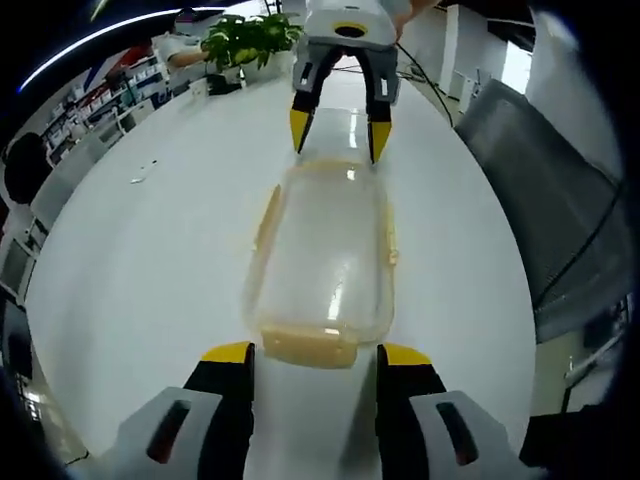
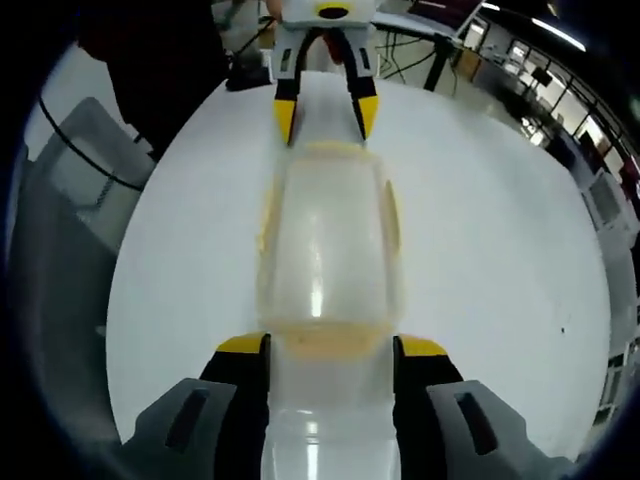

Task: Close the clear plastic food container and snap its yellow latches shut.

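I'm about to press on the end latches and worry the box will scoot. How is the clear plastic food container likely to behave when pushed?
The clear plastic food container looks empty, so probably light. It sits on a glossy white table, so a one-sided push would likely slide it. The left gripper and right gripper face opposite ends, so pressing together should steady it. Its thin walls may flex.

In the left gripper view, the left tongs (image 1: 315, 352) at 6 o'clock have two black jaws capped with yellow tips, set on pale grey housings with dark oval slots. At 12 o'clock the right tongs (image 1: 338, 135) show a white-grey body, a yellow-ringed round black part, and black jaws ending in yellow tips.
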Motion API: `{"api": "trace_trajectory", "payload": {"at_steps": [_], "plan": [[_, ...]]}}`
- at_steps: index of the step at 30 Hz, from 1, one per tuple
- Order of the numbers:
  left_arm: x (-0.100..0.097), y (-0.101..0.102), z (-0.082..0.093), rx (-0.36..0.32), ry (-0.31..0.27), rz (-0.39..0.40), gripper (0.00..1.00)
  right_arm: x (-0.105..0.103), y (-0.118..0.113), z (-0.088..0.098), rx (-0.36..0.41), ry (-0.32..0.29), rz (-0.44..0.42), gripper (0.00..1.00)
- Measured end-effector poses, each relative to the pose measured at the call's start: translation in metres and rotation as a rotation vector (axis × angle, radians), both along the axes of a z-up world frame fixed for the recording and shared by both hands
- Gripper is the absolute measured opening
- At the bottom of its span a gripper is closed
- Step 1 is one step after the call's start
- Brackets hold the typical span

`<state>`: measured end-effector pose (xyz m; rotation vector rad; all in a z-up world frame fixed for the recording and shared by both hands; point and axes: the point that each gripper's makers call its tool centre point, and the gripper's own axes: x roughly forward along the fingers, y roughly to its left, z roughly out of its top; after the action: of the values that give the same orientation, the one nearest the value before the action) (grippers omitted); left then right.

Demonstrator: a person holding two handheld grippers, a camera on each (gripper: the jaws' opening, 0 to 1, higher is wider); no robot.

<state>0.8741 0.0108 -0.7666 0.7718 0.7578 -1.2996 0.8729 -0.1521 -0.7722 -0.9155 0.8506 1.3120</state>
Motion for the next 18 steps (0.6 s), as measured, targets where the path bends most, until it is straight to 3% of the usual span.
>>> {"api": "trace_trajectory", "payload": {"at_steps": [7, 18], "plan": [[-0.002, 0.004, -0.008, 0.027, 0.022, -0.032, 0.43, 0.000, 0.002, -0.009, -0.024, 0.019, 0.024, 0.46], [0.001, 0.001, -0.014, 0.015, 0.025, -0.039, 0.43, -0.003, -0.001, -0.017, -0.061, 0.034, 0.049, 0.45]]}}
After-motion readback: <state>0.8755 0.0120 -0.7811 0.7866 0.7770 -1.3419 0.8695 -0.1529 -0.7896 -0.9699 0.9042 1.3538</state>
